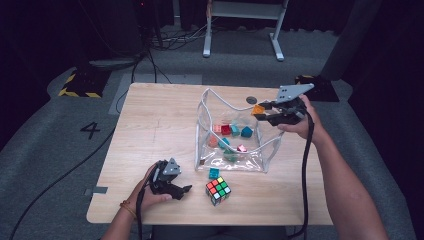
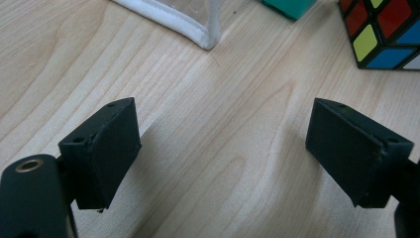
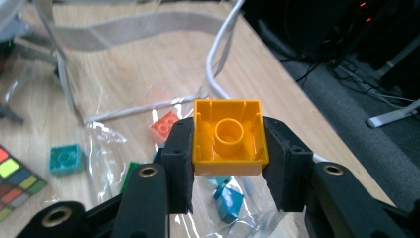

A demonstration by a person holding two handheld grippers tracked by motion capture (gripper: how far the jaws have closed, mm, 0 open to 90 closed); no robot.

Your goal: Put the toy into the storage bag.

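While the left gripper (image 2: 220,148) gapes empty, the right gripper (image 3: 229,148) fingers clamp an orange brick (image 3: 229,136).

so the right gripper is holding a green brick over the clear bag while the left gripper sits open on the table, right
Not quite: the brick is orange-yellow, not green, as the right gripper view shows. The rest holds: the right gripper is shut on it over the clear bag, and the left gripper sits open on the table.
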